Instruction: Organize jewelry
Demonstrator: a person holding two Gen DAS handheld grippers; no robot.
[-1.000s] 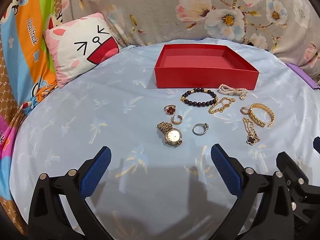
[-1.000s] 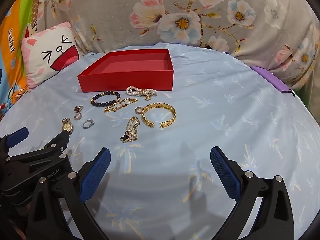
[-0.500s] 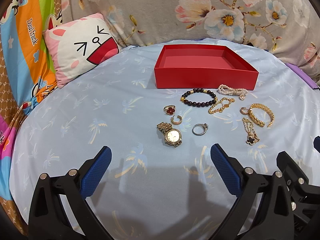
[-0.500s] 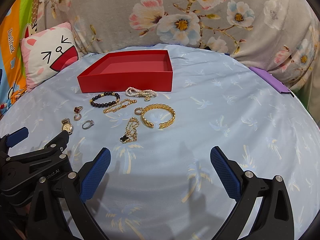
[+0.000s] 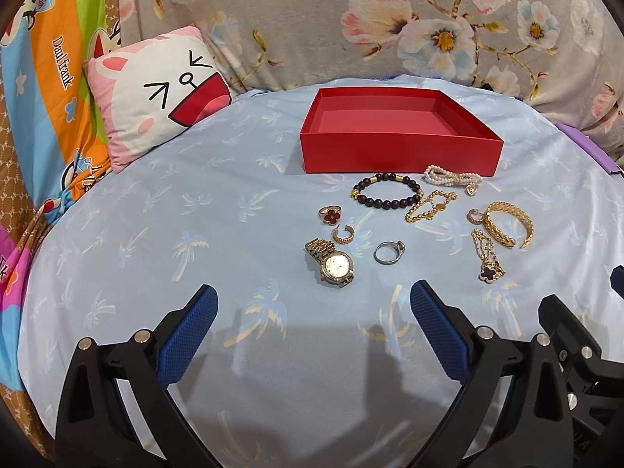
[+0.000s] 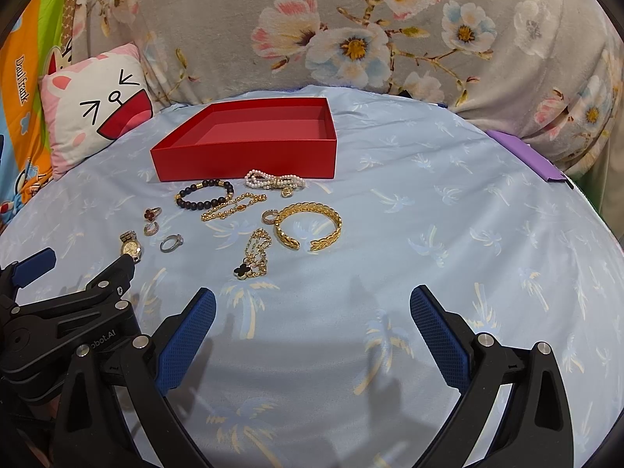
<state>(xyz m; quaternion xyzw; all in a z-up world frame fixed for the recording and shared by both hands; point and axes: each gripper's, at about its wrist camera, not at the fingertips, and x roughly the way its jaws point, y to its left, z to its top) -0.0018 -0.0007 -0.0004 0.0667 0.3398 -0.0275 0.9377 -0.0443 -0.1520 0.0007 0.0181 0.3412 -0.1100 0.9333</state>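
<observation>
An empty red box [image 5: 397, 152] [image 6: 245, 158] sits at the back of the blue cloth. In front of it lie a dark bead bracelet [image 5: 386, 197] [image 6: 204, 197], a pearl strand [image 5: 452, 177] [image 6: 275, 181], a gold chain [image 5: 429, 206], a gold cuff bangle [image 5: 507, 224] [image 6: 308, 226], a clover chain [image 5: 487, 261] [image 6: 253, 259], a red clover ring [image 5: 330, 215], a silver ring [image 5: 387, 252] [image 6: 171, 242] and a gold watch [image 5: 333, 263] [image 6: 130, 247]. My left gripper [image 5: 312, 312] is open and empty just short of the watch. My right gripper [image 6: 312, 312] is open and empty short of the clover chain.
A cat-face pillow [image 5: 156, 93] leans at the back left. A floral blanket [image 6: 351, 27] rises behind the box. A purple strip [image 6: 526, 156] lies at the right edge. The left gripper's body [image 6: 58, 312] shows at the lower left of the right wrist view.
Both grippers have crept slightly forward toward the jewelry. Nothing on the cloth has moved.
</observation>
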